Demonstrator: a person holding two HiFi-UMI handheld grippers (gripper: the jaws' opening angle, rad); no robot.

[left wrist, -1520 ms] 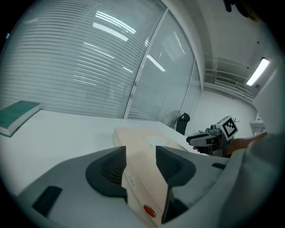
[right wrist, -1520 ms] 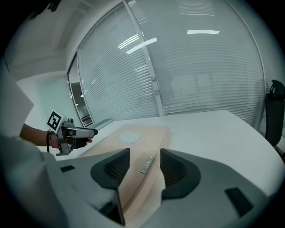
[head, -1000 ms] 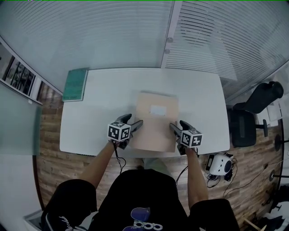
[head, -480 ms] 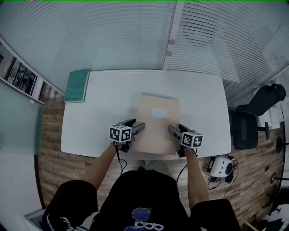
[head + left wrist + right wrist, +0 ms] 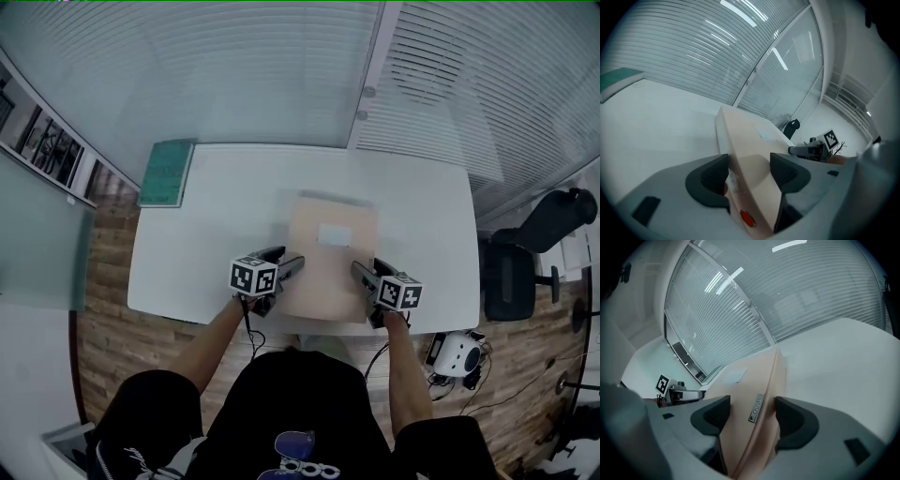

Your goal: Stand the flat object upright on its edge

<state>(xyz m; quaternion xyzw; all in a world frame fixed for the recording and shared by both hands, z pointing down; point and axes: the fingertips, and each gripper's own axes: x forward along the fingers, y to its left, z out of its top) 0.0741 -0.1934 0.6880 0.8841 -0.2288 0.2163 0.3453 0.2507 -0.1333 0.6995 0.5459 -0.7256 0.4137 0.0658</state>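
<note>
**Box Clamped at Both Sides**

At the middle of the near edge of the white desk (image 5: 206,244): tan flat cardboard box (image 5: 328,272). Clamped on its left side: left hand-held gripper (image 5: 292,259), jaws having just been closing, box between them. Clamped on its right side: right hand-held gripper (image 5: 364,267).

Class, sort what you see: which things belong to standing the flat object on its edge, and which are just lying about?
In the job: flat tan box, white table.
Lying about: green book, office chair, white device on the floor.
</note>
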